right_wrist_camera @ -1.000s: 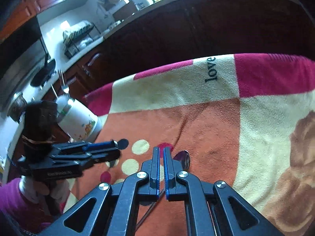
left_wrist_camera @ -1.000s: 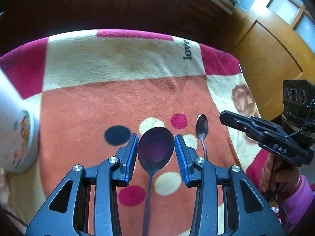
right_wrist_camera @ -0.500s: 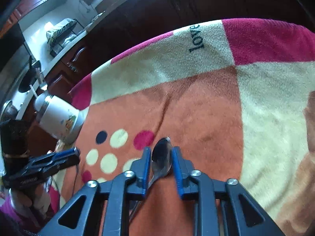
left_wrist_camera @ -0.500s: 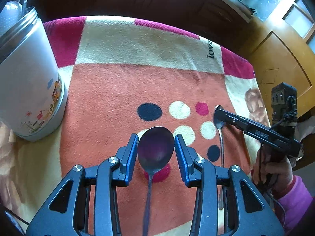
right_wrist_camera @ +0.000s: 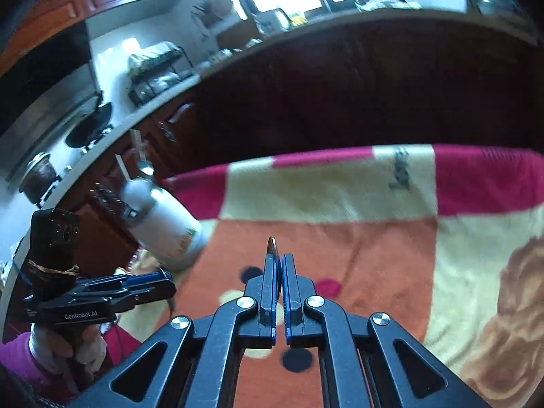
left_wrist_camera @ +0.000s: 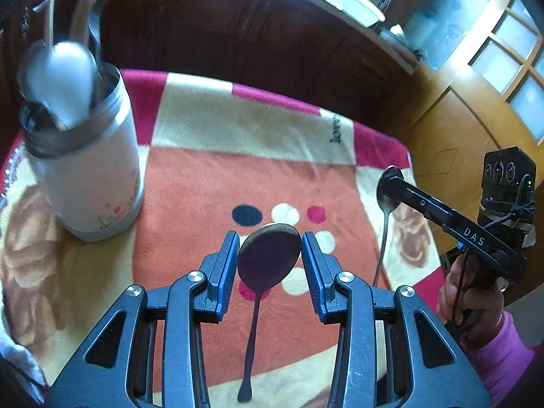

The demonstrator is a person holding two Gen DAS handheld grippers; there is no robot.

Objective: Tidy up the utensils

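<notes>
Steel spoon (left_wrist_camera: pixel 268 255) sits clamped between the left gripper (left_wrist_camera: pixel 268 258) pads.

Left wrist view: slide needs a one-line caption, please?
Left gripper grips a large spoon above the blanket, utensil canister nearby.

Blanket lettering (right_wrist_camera: pixel 399 171) at upper right of the right wrist view was smeared, unreadable. Utensils in the white canister (left_wrist_camera: pixel 86 170) (upper left, left wrist view) were blurred; their lower ends hidden inside. Small spoon (right_wrist_camera: pixel 272 248) showed only its tip above the pads.
</notes>
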